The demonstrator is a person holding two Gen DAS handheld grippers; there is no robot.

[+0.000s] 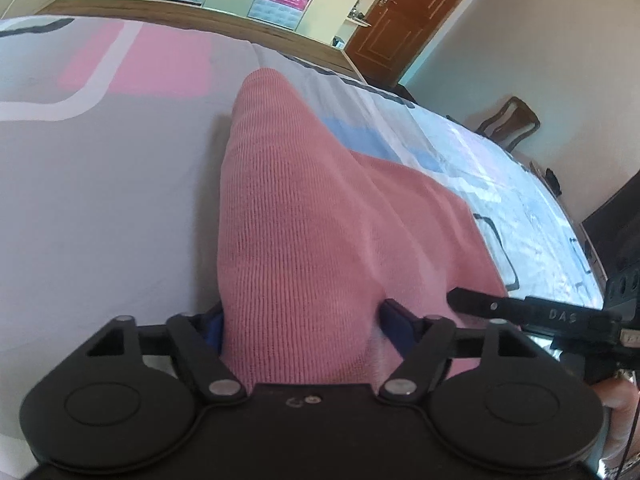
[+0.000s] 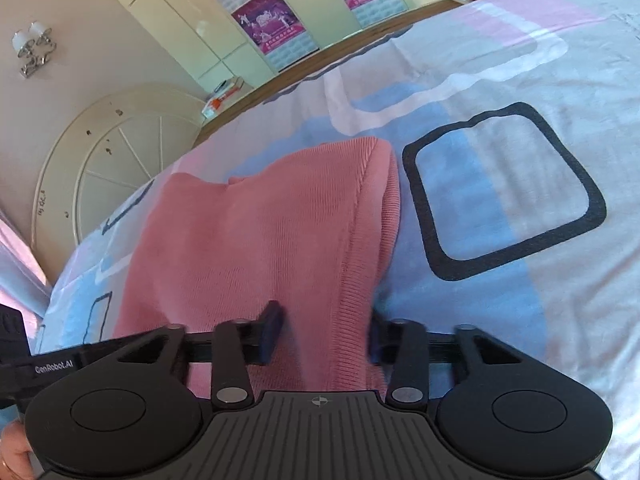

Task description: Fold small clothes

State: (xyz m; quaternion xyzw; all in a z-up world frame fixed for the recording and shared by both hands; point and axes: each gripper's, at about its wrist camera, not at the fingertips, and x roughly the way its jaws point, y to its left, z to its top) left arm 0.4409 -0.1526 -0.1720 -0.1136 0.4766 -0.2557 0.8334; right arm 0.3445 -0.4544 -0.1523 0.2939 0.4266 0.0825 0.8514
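A pink knitted garment [image 1: 304, 216] lies on the bed and rises into both grippers. In the left wrist view my left gripper [image 1: 304, 324] has its blue pads on either side of a bunched fold of the knit and holds it lifted. The right gripper's black finger [image 1: 500, 304] shows at the right edge there. In the right wrist view the same garment [image 2: 256, 232] runs up between my right gripper's [image 2: 324, 332] blue pads, which pinch its ribbed edge. The garment's far end rests on the sheet.
The bed sheet [image 2: 520, 80] has pink, blue and white blocks with dark outlined squares. A round cream headboard [image 2: 120, 152] and cupboards with posters stand behind. A brown door [image 1: 404, 12] and a wooden chair [image 1: 512, 120] lie beyond the bed.
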